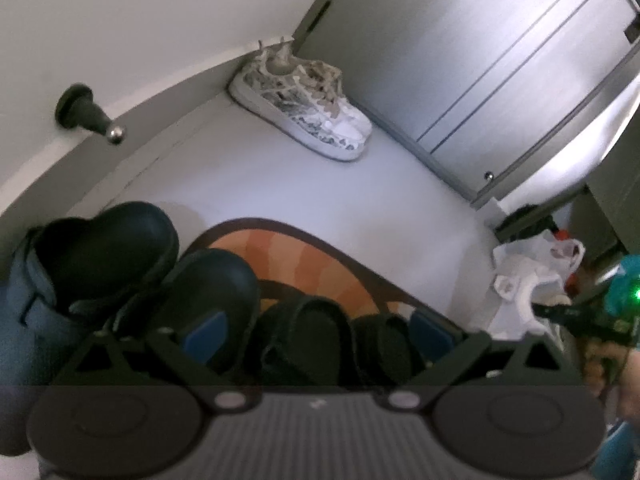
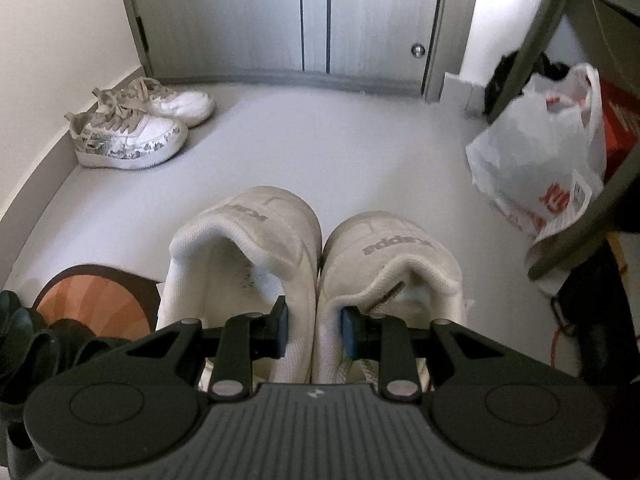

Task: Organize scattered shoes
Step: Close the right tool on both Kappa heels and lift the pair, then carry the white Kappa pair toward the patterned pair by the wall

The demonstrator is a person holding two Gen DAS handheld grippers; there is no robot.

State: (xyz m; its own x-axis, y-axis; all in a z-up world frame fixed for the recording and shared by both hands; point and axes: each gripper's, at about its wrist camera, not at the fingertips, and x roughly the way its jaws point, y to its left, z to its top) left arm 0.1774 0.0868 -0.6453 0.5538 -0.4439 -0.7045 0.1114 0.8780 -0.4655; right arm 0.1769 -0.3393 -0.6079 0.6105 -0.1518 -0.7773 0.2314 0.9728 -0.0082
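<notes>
My right gripper [image 2: 315, 332] is shut on a pair of plain white sneakers [image 2: 248, 248], pinching their two inner collars together. The pair hangs heel-up above the grey floor. My left gripper [image 1: 319, 330] stands wide open low over an orange mat [image 1: 304, 264]. Two black sandals [image 1: 308, 332] lie between its blue pads, and I see no pad pressing on them. A pair of dark clogs [image 1: 108, 248] sits just left of that. A patterned white sneaker pair [image 2: 132, 128] rests side by side against the wall; it is the patterned pair [image 1: 304, 108] by the corner in the left wrist view.
Grey cabinet doors [image 2: 280, 20] close off the far side. A white plastic bag [image 2: 548, 148] and a red box [image 2: 620, 120] crowd the right. A black door stopper [image 1: 86, 114] sticks out of the left wall. A person's hand [image 1: 600, 360] shows at the right edge.
</notes>
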